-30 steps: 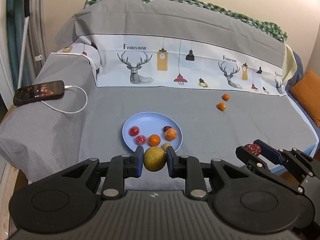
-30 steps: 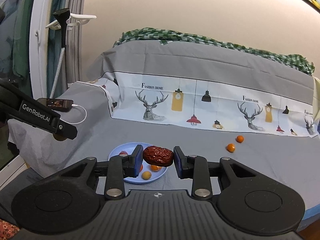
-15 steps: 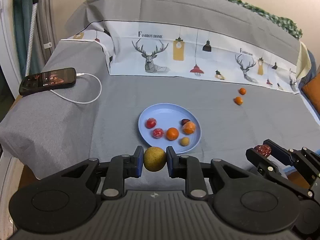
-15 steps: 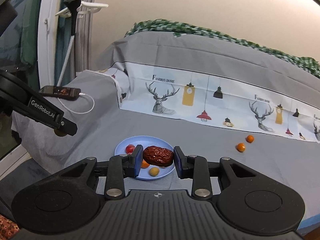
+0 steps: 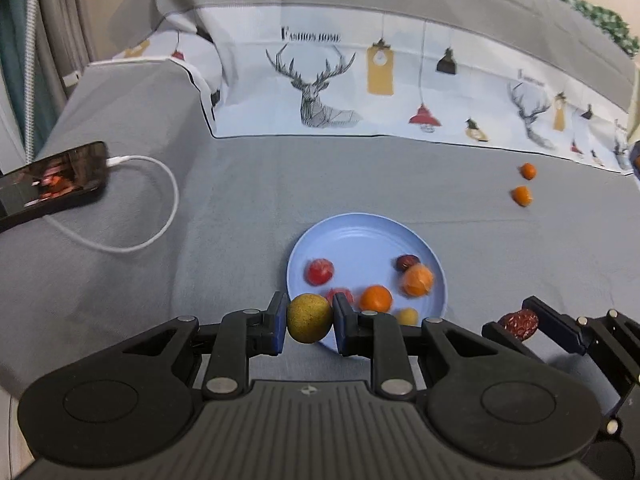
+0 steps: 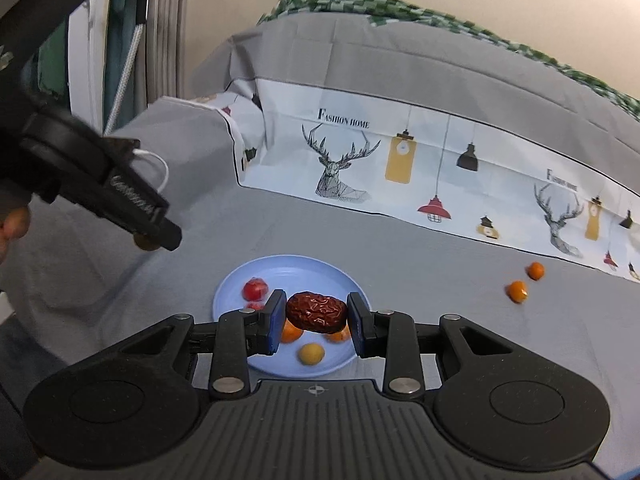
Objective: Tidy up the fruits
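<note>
My left gripper [image 5: 309, 324] is shut on a round yellow-green fruit [image 5: 309, 318], held above the near rim of the blue plate [image 5: 360, 236]. My right gripper [image 6: 316, 318] is shut on a wrinkled red date [image 6: 317, 312], held above the same plate [image 6: 288, 268]. The plate holds several small fruits: red ones [image 5: 319, 272], orange ones [image 5: 376, 298], a dark date [image 5: 407, 262] and a small yellow one [image 6: 311, 353]. Two small oranges [image 5: 522, 195] [image 6: 517, 291] lie loose on the grey cover to the right. The right gripper also shows in the left wrist view [image 5: 520, 324].
A phone [image 5: 48, 180] with a white charging cable [image 5: 160, 216] lies at the left on the grey cover. A white deer-print cloth [image 5: 360, 92] runs across the back. Curtains and a pole [image 6: 132, 40] stand at the far left.
Both grippers have moved forward and closer to the plate, still holding their fruits. The plate looks larger in both views.
</note>
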Demonstrator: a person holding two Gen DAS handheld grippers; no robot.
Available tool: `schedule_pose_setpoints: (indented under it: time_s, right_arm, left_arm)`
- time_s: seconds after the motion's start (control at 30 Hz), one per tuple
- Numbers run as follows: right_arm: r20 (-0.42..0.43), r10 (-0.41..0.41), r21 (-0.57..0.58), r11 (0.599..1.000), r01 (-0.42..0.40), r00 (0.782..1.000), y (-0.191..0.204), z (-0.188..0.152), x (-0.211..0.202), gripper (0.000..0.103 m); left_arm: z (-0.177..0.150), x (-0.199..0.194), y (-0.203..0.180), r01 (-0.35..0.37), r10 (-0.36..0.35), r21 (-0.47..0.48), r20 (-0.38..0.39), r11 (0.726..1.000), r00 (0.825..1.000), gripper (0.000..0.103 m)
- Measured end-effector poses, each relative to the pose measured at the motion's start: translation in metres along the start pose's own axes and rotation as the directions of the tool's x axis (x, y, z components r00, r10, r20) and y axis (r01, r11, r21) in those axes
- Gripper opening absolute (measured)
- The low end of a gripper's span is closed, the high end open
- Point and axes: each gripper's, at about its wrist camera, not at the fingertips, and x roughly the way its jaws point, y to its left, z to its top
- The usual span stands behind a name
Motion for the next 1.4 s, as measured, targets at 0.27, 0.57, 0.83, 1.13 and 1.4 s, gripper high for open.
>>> schedule_pose_setpoints:
  time_s: [0.27, 0.57, 0.83, 1.13, 1.4]
  right_arm:
    - [-0.075, 0.023, 0.006, 1.0, -0.023, 0.997, -0.013, 0.006, 0.072, 0.034]
    - [-0.124, 0.051, -0.014, 0.998, -0.053, 0.991, -0.021, 0.001, 0.129, 0.034]
    - [-0.13, 0.053, -0.081, 0.995, -0.064, 0.99, -0.019, 0.001, 0.157, 0.035]
    - [-0.147, 0.039, -0.023, 0.999, -0.042, 0.988, -0.031, 0.008, 0.139, 0.091]
    - [-0.233, 0.093, 0.126, 0.99, -0.065, 0.968, -0.032, -0.015, 0.056, 0.096]
  left_arm:
    - [0.032, 0.068, -0.01, -0.015, 0.017, 0.033, -0.067, 0.999, 0.998, 0.026]
    - [0.052, 0.126, -0.021, -0.017, 0.026, 0.083, -0.112, 0.996, 0.993, 0.026]
    - [0.06, 0.154, -0.036, 0.001, 0.013, 0.136, -0.107, 0.991, 0.994, 0.033]
    - [0.045, 0.114, -0.033, -0.077, 0.085, 0.171, -0.038, 0.982, 0.996, 0.102]
    - [-0.019, 0.037, -0.003, -0.125, 0.134, 0.088, -0.109, 0.988, 0.985, 0.103]
